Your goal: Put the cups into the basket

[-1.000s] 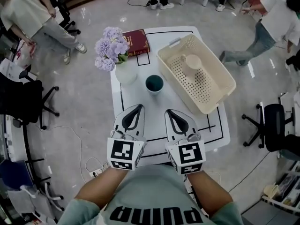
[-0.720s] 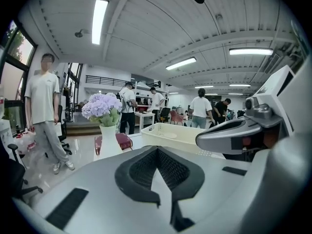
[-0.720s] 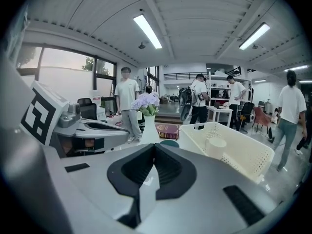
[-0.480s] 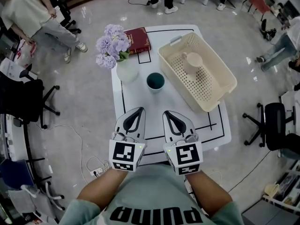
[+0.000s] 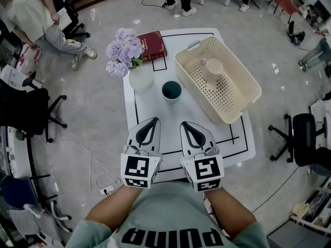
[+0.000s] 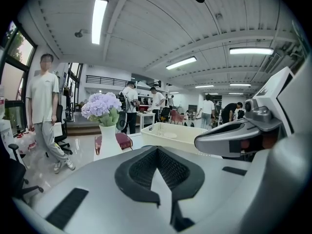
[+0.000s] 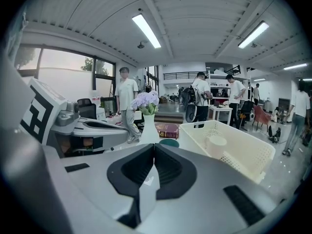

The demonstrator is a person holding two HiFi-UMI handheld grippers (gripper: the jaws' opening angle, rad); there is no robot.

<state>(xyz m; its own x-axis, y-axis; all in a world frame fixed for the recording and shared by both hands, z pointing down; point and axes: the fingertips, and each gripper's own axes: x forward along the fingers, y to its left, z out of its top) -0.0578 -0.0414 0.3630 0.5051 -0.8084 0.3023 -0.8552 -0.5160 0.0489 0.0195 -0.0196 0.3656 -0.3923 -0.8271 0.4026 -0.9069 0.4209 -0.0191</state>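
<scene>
While both claws hang side by side over the near edge of the white bench (image 5: 155, 110), the head view shows the left claw (image 5: 150, 122) and right claw (image 5: 187, 125) carrying nothing. One cream plastic cup (image 5: 212, 67) already lies in the cream perforated plastic basket (image 5: 243, 105) at the far right. The dark teal round cup (image 5: 171, 91) stands on the bench just left of the basket, near a white vase of lilac flowers (image 5: 139, 79).

Left gripper view: its jaws are pressed together, empty.

Right gripper view: its jaws likewise meet on nothing, with the teal cup straight ahead beyond them.

I judge the step in hand to be the reach for the teal cup. Next, the right claw must open, advance and close on its rim.
</scene>
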